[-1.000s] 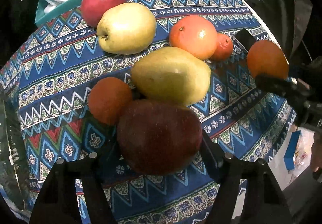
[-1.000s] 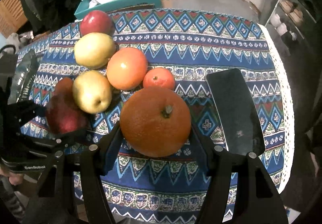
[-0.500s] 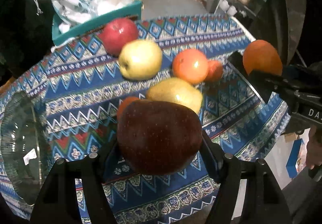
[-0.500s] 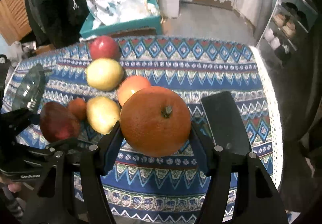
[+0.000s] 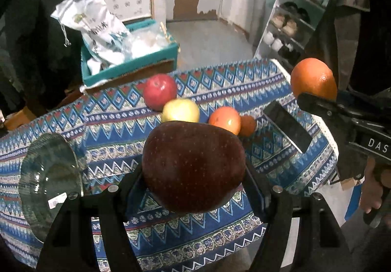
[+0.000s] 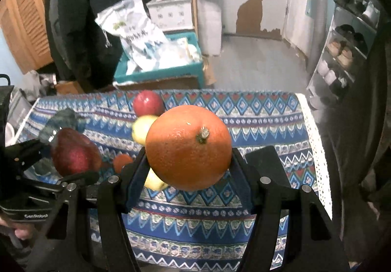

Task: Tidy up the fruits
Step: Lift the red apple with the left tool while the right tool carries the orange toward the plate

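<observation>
In the left wrist view we are looking first at the left gripper (image 5: 194,181) at the bottom centre, its jaws partly spread and pressing on both sides of a dark red apple (image 5: 193,167), which is filling the middle of the frame, raised above the tabletop (image 5: 117,125). At the left edge, a clear glass plate (image 5: 48,179) is lying on the patterned blue cloth. Beyond the apple, near the centre, a yellow apple (image 5: 180,110), an orange (image 5: 224,119) and a small tangerine (image 5: 248,125) are sitting close together, and a bright red apple (image 5: 160,91) is resting just behind the yellow one. A dark phone (image 5: 288,127) is lying at the right of the cloth. At the far right we are seeing the right gripper (image 5: 315,96) carrying a large orange (image 5: 314,79) in the air.

In the right wrist view, the right gripper (image 6: 189,167) at the bottom centre is clamping the large orange (image 6: 188,147) between partly spread jaws, stem toward us. At the left, the left gripper (image 6: 70,164) is holding the dark red apple (image 6: 73,152) off the cloth. Farther back, in the upper part of both frames, a teal crate (image 6: 158,71) of white bags is standing behind the tabletop, and a shoe rack (image 6: 347,52) is standing at the right.
</observation>
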`<act>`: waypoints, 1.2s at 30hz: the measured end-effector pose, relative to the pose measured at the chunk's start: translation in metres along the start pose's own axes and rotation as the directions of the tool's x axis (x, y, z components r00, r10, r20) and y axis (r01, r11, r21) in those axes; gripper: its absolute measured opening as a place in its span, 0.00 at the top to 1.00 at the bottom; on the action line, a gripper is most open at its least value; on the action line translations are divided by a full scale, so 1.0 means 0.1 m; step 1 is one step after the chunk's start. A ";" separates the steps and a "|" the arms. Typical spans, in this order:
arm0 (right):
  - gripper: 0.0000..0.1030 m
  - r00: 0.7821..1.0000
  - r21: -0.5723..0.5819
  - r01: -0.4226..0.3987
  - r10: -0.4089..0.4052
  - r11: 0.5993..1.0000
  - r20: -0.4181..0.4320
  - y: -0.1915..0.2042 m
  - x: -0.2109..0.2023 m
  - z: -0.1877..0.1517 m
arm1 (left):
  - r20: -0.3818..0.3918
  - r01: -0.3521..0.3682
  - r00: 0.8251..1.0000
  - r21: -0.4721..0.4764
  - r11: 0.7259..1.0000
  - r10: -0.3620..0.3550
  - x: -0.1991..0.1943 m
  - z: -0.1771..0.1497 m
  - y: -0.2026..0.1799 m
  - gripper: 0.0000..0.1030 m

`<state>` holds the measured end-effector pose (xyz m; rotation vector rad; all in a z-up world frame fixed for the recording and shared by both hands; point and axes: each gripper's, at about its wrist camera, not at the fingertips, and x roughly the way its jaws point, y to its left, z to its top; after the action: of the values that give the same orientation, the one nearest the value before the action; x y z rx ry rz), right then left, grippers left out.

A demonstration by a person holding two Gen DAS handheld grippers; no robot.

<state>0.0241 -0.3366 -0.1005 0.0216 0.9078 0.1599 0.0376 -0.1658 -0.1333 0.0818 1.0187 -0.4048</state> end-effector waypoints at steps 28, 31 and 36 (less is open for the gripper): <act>0.37 0.991 -0.096 -0.095 0.104 0.991 0.088 0.87 -0.27 0.49 | 0.175 -0.060 0.981 -0.132 0.989 0.083 -0.84 0.08 0.74 0.29; 0.37 0.990 -0.118 -0.109 0.119 0.987 0.078 1.03 -0.20 0.54 | 0.179 -0.075 0.979 -0.150 0.986 0.101 -0.88 0.05 0.85 0.29; 0.37 0.987 -0.147 -0.141 0.150 0.979 0.055 1.28 -0.08 0.59 | 0.181 -0.092 0.975 -0.194 0.977 0.128 -0.95 -0.02 1.10 0.29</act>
<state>0.0498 -0.2083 -0.0470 -0.0396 0.8273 0.3582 0.0326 -0.0362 -0.0678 -0.0666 0.8513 -0.2103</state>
